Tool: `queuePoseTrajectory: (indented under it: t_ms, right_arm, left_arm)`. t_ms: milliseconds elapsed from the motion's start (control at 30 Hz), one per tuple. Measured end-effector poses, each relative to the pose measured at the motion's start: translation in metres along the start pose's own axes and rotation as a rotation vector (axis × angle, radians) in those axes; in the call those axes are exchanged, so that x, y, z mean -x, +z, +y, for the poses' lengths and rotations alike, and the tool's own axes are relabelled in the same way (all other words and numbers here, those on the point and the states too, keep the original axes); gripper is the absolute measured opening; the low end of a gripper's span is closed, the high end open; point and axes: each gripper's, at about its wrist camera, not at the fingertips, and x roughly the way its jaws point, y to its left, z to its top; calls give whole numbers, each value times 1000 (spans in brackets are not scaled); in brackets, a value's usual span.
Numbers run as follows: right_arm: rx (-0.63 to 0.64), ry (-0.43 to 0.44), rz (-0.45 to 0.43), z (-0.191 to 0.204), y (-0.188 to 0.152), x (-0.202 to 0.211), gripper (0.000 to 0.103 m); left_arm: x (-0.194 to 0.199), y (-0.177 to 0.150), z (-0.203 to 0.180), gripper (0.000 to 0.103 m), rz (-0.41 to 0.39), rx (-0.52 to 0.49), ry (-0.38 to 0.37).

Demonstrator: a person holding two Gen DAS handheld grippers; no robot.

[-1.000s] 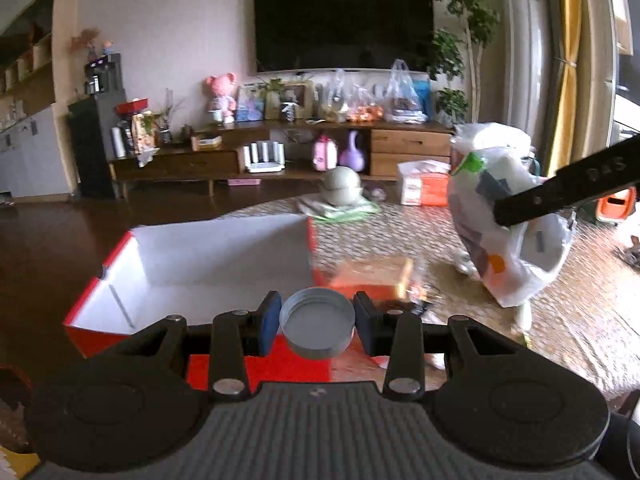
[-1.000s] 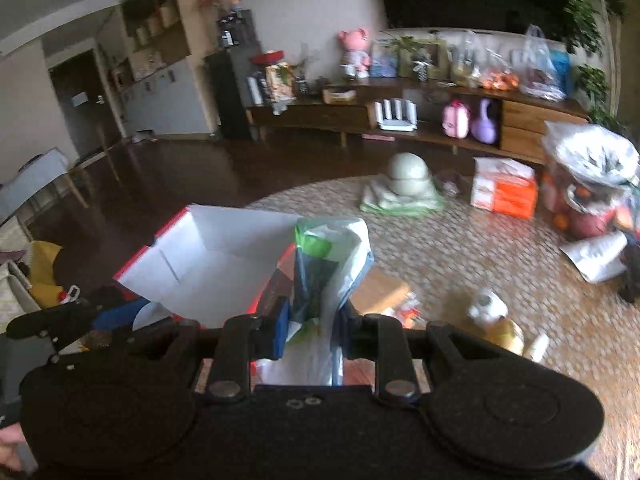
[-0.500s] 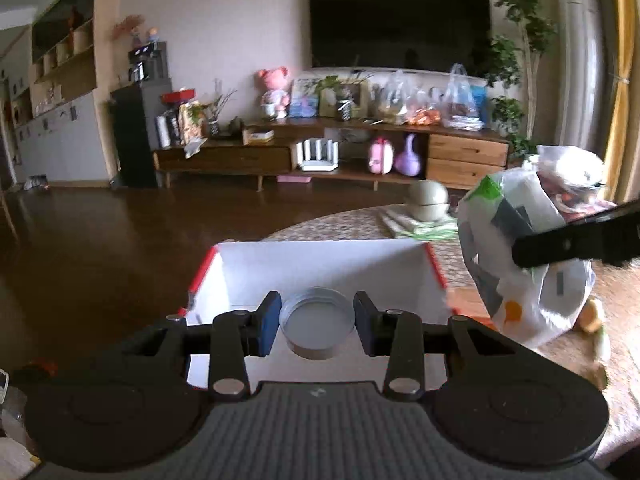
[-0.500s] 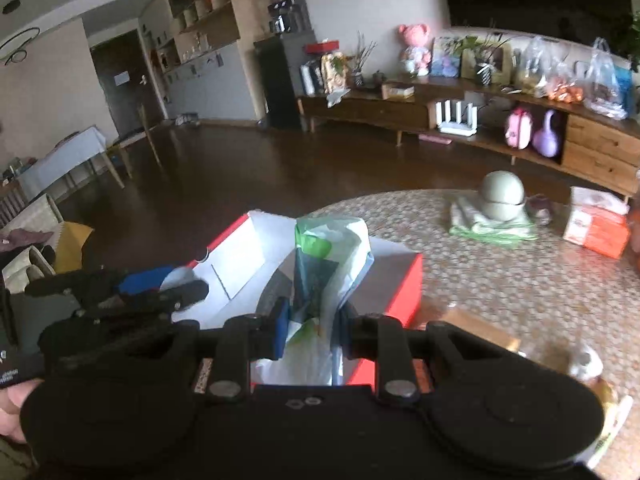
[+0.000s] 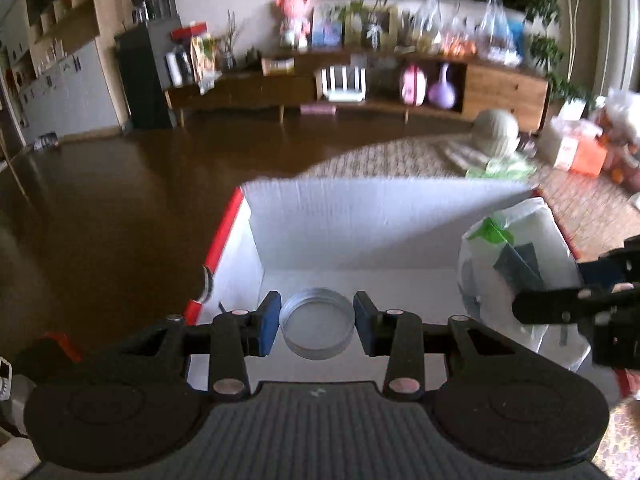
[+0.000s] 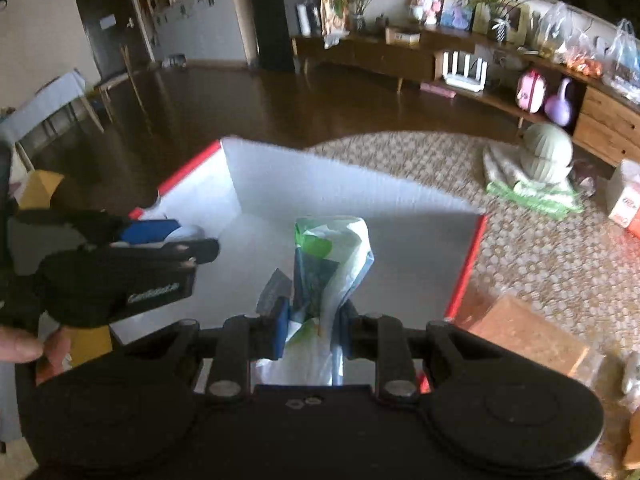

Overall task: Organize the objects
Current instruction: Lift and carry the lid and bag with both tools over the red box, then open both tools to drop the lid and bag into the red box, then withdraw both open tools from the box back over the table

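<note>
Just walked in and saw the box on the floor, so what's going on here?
A person is tidying things into the red box with white walls, working a hand-held gripper in each hand. The left hand-held gripper is shut on a round metal lid above the box's near edge. The right hand-held gripper is shut on a white plastic bag, held over the box's open top. Neither item has been released.

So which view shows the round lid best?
The left wrist view: the round lid sits centred between the left tool pads, over the white box. In the right wrist view only a pale sliver shows beside that tool's blue pad.
</note>
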Motion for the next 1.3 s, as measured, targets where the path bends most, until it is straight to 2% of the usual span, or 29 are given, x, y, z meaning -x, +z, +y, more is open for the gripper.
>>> queuePoseTrajectory:
  t_ms: [200, 300, 400, 533, 600, 767, 967, 1300]
  right_arm:
    - [14, -3, 66, 7, -6, -23, 26]
    - [25, -14, 92, 10, -8, -29, 28]
    - [43, -11, 100, 10, -8, -32, 32]
    - [60, 3, 109, 12, -7, -31, 41]
    - [75, -2, 100, 12, -3, -32, 47]
    - [87, 14, 45, 16, -2, -14, 66]
    - [55, 29, -7, 9, -4, 19, 67]
    - [36, 42, -74, -2, -14, 78, 67]
  left_arm:
    - [-34, 1, 0, 38, 108, -5, -46]
    - [-42, 0, 0, 38, 157, -9, -46]
    - [-51, -2, 5, 38, 230, 5, -46]
    - [-58, -4, 10, 42, 284, 42, -55]
    - [-58, -5, 10, 57, 283, 54, -51]
    - [-50, -3, 10, 60, 264, 61, -43]
    - [-30, -3, 11, 60, 209, 87, -24]
    - [29, -2, 4, 60, 89, 81, 2]
